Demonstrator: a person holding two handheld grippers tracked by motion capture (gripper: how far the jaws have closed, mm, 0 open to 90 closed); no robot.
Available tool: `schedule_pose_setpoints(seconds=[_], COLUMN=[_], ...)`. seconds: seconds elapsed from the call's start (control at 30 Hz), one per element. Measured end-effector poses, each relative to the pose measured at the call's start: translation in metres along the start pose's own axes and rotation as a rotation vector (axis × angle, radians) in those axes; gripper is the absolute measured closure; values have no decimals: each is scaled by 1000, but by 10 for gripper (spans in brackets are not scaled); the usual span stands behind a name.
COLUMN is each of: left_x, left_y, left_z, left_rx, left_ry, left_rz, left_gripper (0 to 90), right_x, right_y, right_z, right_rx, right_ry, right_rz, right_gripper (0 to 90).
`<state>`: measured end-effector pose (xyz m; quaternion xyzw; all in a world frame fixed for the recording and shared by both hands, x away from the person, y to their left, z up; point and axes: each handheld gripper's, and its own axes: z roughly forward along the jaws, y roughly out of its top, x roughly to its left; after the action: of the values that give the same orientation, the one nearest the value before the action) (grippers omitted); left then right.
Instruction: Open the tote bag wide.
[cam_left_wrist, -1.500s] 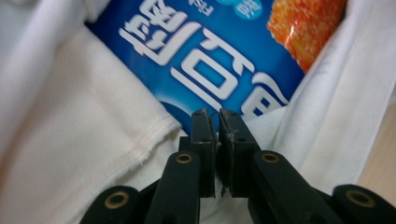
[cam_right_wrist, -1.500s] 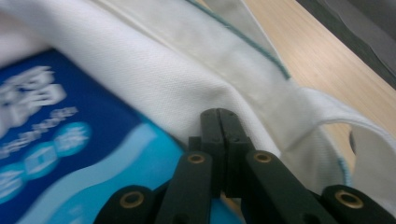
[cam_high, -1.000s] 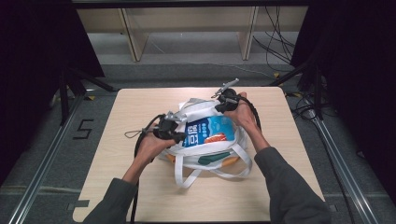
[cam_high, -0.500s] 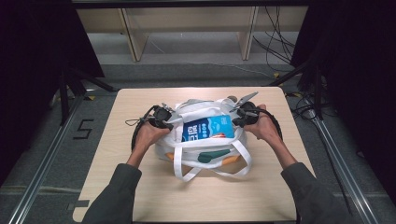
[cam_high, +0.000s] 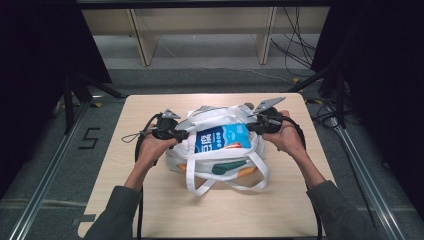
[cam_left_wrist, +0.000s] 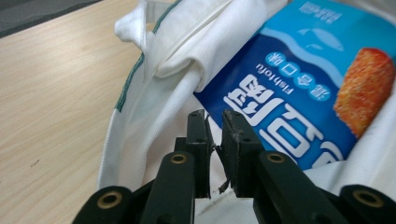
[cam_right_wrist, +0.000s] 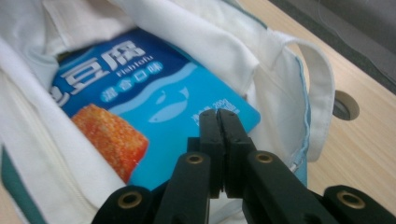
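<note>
I hold the white tote bag (cam_high: 220, 150) by its two ends, my left gripper (cam_left_wrist: 214, 140) pinching its cloth, my right gripper (cam_right_wrist: 219, 140) fully closed, the blue packet (cam_high: 220, 140) lying lengthwise between them.

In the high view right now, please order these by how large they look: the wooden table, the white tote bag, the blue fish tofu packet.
1. Wooden table, clearly the largest.
2. White tote bag, taking up the table's middle.
3. Blue fish tofu packet, smallest; it lies in the bag's mouth, partly covered by fabric, so its full size is hidden.
</note>
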<state>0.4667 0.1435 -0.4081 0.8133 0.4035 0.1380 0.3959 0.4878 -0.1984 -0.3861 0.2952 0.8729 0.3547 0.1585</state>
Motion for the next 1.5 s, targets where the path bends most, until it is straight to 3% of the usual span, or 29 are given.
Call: schedule_pose_setpoints(seconds=[0.1, 0.57, 0.6, 0.73, 0.8, 0.9, 0.97, 1.1, 1.33, 1.37, 1.5], left_x=[-2, -5, -8, -15, -17, -25, -26, -27, -27, -27, -29], left_y=[-3, -22, -24, -34, -36, -44, -47, -51, -56, -56, -58], left_z=[-10, -40, -40, -51, -54, -60, -62, -65, -64, -65, -64], left_rx=[-28, -100, -117, -147, -149, -178, -184, -185, -178, -170, -175], left_ry=[-13, -48, -49, -67, -67, -69, -65, -64, -63, -59, -71], left_rz=[-10, -32, -49, -41, -31, -44, -24, -22, -51, -35, -46], left_gripper=[784, 640, 619, 508, 495, 418, 401, 385, 351, 346, 337], right_x=[2, -4, -3, -2, -1, 0, 2, 5, 5, 6, 6], right_y=[1, -13, -15, -22, -24, -31, -35, -44, -59, -60, -65], right_z=[-8, -30, -32, -40, -43, -50, -53, -56, -57, -57, -59], right_rx=[-31, -67, -68, -116, -109, -143, -153, -192, -210, -207, -219], right_ry=[-4, -15, -7, -26, -21, -49, -50, -63, -56, -55, -56], right_rz=[-19, -1, 13, 41, 69, 85, 130, 162, 173, 180, 172], right_gripper=[900, 845, 823, 731, 713, 592, 535, 512, 490, 486, 477])
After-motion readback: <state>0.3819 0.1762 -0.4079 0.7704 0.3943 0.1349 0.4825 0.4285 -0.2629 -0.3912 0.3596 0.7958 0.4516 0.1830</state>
